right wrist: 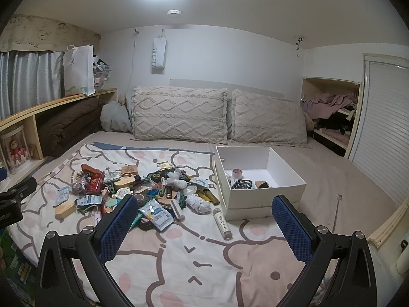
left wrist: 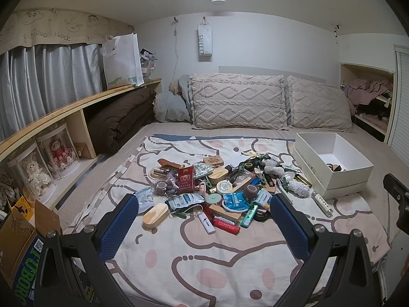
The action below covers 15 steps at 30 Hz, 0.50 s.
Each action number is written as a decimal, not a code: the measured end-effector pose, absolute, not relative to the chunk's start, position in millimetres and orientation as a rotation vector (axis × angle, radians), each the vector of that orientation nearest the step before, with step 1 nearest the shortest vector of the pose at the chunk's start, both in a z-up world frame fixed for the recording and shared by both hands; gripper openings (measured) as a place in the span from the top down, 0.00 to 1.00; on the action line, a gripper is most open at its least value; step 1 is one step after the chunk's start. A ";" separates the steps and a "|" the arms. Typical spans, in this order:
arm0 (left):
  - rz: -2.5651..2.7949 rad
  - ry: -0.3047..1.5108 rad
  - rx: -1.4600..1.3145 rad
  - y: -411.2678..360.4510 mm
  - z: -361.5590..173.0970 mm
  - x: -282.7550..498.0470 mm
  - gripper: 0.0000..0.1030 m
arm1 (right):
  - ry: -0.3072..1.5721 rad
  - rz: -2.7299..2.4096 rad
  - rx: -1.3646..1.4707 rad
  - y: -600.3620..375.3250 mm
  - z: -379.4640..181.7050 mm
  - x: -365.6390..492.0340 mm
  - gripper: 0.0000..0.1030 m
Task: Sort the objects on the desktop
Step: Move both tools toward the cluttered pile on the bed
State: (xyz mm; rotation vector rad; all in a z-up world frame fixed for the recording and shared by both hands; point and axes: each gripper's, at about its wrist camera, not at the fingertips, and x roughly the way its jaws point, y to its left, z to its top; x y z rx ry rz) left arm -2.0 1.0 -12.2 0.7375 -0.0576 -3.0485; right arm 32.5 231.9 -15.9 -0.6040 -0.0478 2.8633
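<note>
A heap of small desktop objects (left wrist: 212, 186) lies on a cartoon-print sheet (left wrist: 204, 255) on a bed; it also shows in the right wrist view (right wrist: 143, 192). It holds a red cigarette pack (left wrist: 185, 179), a wooden oval box (left wrist: 156, 215), a white lighter (left wrist: 205, 221) and a glass tube (right wrist: 222, 223). A white open box (right wrist: 263, 199) stands to the heap's right with a few items inside. My left gripper (left wrist: 204, 220) is open and empty, just short of the heap. My right gripper (right wrist: 202, 217) is open and empty, before the heap and box.
Two knitted pillows (left wrist: 237, 102) lean at the bed's head. A wooden shelf (left wrist: 76, 107) with doll cases (left wrist: 58, 156) and a brown blanket (left wrist: 120, 120) runs along the left. A closet nook (right wrist: 332, 112) and a louvred door (right wrist: 383, 133) are on the right.
</note>
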 end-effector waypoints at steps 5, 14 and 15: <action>-3.047 -0.058 0.742 1.4 -14.3 -2.5 0.00 | -0.046 2.865 -0.615 232.1 -17.9 31.9 0.00; -3.046 -0.058 0.751 5.9 -23.6 -1.1 0.00 | -0.045 2.868 -0.639 231.3 -20.5 29.8 0.00; -3.047 -0.057 0.752 6.2 -24.1 -1.3 0.00 | -0.046 2.869 -0.642 231.3 -20.9 29.6 0.00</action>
